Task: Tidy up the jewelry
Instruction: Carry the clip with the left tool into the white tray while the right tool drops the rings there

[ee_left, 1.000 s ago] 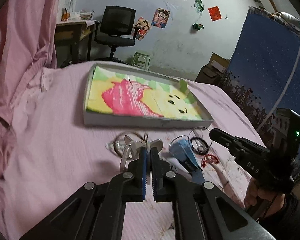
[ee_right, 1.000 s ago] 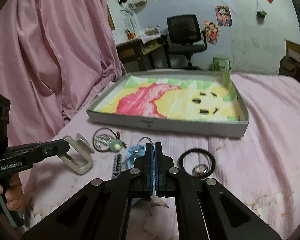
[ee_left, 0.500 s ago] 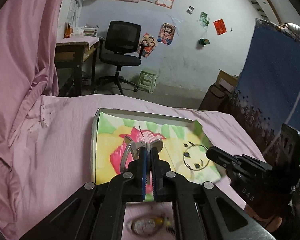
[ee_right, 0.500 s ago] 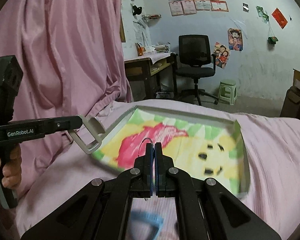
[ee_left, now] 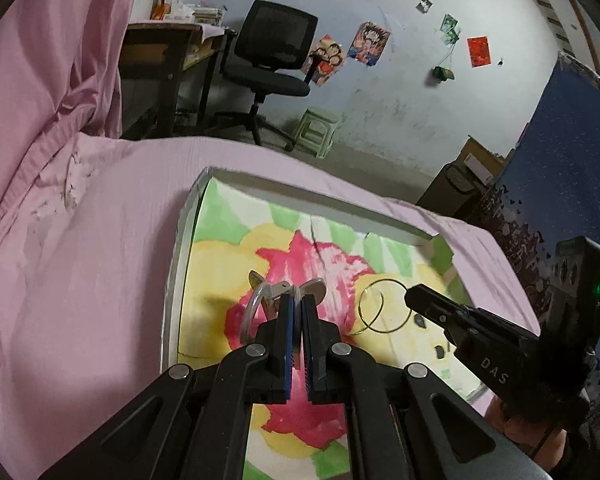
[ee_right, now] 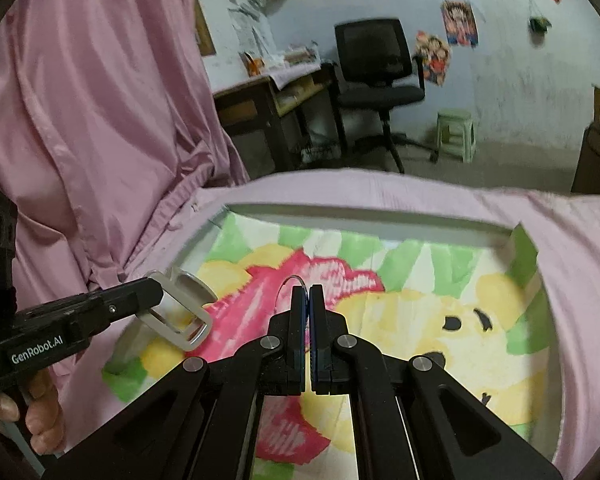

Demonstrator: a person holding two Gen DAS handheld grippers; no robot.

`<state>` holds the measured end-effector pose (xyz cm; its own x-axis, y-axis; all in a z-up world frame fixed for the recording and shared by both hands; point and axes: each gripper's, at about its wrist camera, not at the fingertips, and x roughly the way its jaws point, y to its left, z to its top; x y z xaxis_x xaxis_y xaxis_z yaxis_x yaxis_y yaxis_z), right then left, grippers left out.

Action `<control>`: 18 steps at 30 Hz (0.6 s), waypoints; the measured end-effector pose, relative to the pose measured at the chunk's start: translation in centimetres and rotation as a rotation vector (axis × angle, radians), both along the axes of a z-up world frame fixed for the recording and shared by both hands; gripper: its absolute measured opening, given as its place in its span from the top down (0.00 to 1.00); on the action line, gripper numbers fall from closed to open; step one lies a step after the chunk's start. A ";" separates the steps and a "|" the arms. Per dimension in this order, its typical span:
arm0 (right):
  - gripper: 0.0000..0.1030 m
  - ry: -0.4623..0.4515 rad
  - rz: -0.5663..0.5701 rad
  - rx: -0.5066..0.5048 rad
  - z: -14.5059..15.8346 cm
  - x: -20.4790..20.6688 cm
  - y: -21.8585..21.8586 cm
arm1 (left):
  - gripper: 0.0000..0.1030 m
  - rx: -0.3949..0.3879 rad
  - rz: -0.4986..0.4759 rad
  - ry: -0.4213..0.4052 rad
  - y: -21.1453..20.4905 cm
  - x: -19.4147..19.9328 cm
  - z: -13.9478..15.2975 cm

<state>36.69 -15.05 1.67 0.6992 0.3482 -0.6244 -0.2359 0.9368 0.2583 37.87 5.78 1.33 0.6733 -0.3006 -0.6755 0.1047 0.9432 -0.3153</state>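
Note:
A shallow white box [ee_left: 188,216] [ee_right: 340,222], lined with a yellow, red and green drawing, lies on the pink bed. My left gripper [ee_left: 296,300] is shut on a silver rectangular buckle-like piece with a clear bangle [ee_left: 256,300] and holds it over the box's left part; the silver piece also shows in the right wrist view [ee_right: 180,312]. My right gripper [ee_right: 308,292] is shut on a thin wire hoop [ee_left: 380,308] [ee_right: 286,284] and holds it over the box's middle.
Pink sheet [ee_left: 80,260] covers the bed; a pink curtain [ee_right: 80,120] hangs at the left. Beyond the bed stand a black office chair [ee_left: 272,52], a desk [ee_left: 160,52], a green stool [ee_left: 318,128] and a blue panel [ee_left: 560,160] at the right.
Both grippers lifted their pieces from the sheet in front of the box and carried them forward over the box. The other jewelry on the sheet has dropped out of view.

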 end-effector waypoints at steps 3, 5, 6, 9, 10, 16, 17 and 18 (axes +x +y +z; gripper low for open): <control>0.98 0.038 0.004 -0.008 -1.2 0.1 0.0 | 0.95 -0.013 -0.010 -0.009 -0.2 0.0 -0.2; 0.98 0.057 0.009 -0.016 -1.8 0.3 -0.1 | 0.95 -0.015 -0.016 -0.010 -0.4 0.0 -0.2; 0.98 0.060 0.008 -0.035 -2.0 0.3 0.0 | 0.95 -0.014 -0.018 -0.007 -0.6 -0.1 -0.4; 0.98 0.058 0.011 -0.077 -2.3 0.2 0.1 | 0.95 -0.009 -0.021 -0.020 -0.7 -0.6 -0.5; 0.98 0.061 0.012 -0.080 -2.3 0.1 0.0 | 0.95 -0.003 -0.023 -0.020 -0.8 -0.7 -0.6; 0.94 0.063 0.014 -0.107 -2.3 -0.9 -0.5 | 0.82 0.008 -0.023 -0.021 -0.5 -1.9 -0.6; 0.92 0.059 0.012 -0.105 -2.3 -1.2 -0.7 | 0.76 0.003 -0.022 -0.027 -0.4 -2.3 -0.5; 0.85 0.055 0.009 -0.102 -2.2 -1.4 -0.8 | 0.70 0.001 -0.016 -0.034 -0.3 -2.6 -0.5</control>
<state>35.26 -15.89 -0.50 0.6599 0.2869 -0.6944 -0.2323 0.9569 0.1746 35.27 5.44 0.85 0.6913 -0.3108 -0.6522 0.1306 0.9416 -0.3103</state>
